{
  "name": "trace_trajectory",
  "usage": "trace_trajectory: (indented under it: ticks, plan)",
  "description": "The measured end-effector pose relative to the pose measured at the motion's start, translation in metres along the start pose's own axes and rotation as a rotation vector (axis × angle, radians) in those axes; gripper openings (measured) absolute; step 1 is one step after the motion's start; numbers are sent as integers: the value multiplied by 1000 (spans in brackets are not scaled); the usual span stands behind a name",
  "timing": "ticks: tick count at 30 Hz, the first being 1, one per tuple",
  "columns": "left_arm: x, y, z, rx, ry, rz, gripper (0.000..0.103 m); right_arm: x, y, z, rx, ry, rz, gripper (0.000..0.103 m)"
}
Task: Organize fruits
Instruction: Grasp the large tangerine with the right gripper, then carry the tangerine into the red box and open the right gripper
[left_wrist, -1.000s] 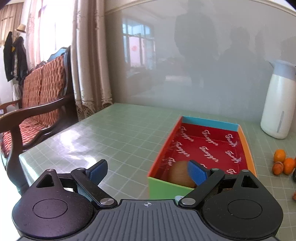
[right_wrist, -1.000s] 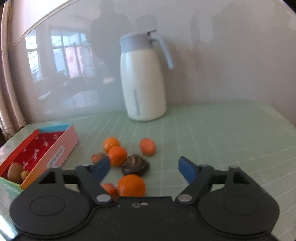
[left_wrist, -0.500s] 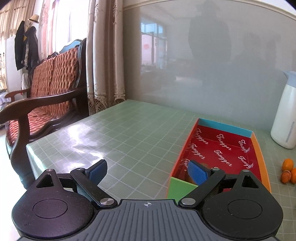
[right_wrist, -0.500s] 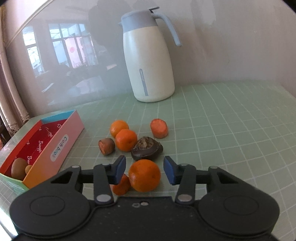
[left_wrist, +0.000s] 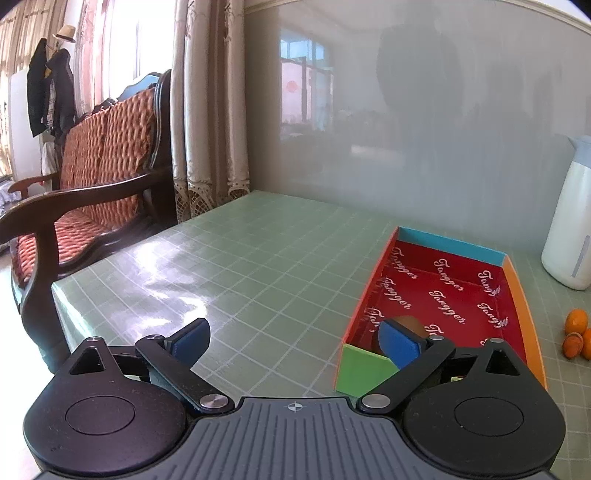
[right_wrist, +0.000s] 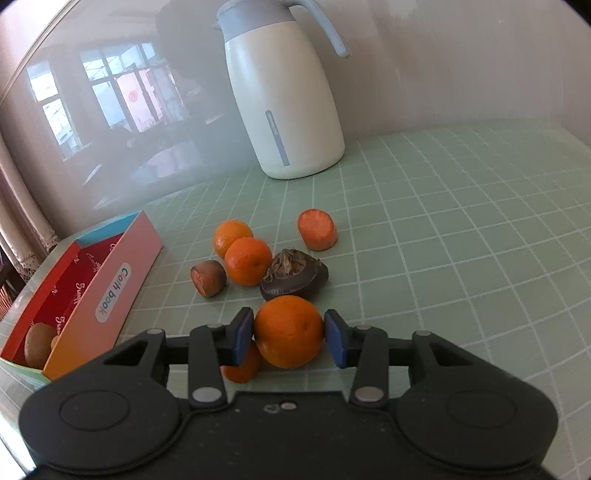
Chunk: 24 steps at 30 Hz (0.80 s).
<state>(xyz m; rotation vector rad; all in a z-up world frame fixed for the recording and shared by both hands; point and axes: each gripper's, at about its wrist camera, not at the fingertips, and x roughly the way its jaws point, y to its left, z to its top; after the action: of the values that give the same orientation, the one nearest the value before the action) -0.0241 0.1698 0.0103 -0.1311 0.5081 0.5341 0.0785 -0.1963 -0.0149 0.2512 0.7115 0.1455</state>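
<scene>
My right gripper (right_wrist: 289, 339) is shut on an orange (right_wrist: 289, 331), both blue pads touching its sides, low over the table. Beyond it lie two more oranges (right_wrist: 247, 260), a dark wrinkled fruit (right_wrist: 293, 275), a brown cut piece (right_wrist: 208, 277) and an orange cut piece (right_wrist: 317, 229). Another orange piece (right_wrist: 242, 363) sits under the left finger. The red-lined box (right_wrist: 110, 280) at the left holds a brown kiwi (right_wrist: 38, 342). My left gripper (left_wrist: 295, 341) is open and empty, left of the box (left_wrist: 443, 288), its right finger hiding the kiwi.
A white thermos jug (right_wrist: 282, 92) stands at the back against the wall and shows at the right edge of the left wrist view (left_wrist: 570, 221). A wooden bench with red cushions (left_wrist: 88, 177) stands beyond the table's left edge (left_wrist: 59, 295). The table has a green checked cover.
My right gripper closed from wide open onto the nearest orange while moving forward and down. My left gripper drifted left, away from the box, staying open.
</scene>
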Motion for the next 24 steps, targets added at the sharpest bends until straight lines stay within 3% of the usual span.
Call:
trace_trajectory:
  ticks: [8,24]
  plan:
    - [3,-1,-2,-3,33,-16,100,0,0,0,5,-5,-1,40]
    - [4,12,0,-36,40,-6,102,-21,4,9,-25,-118,-35,40]
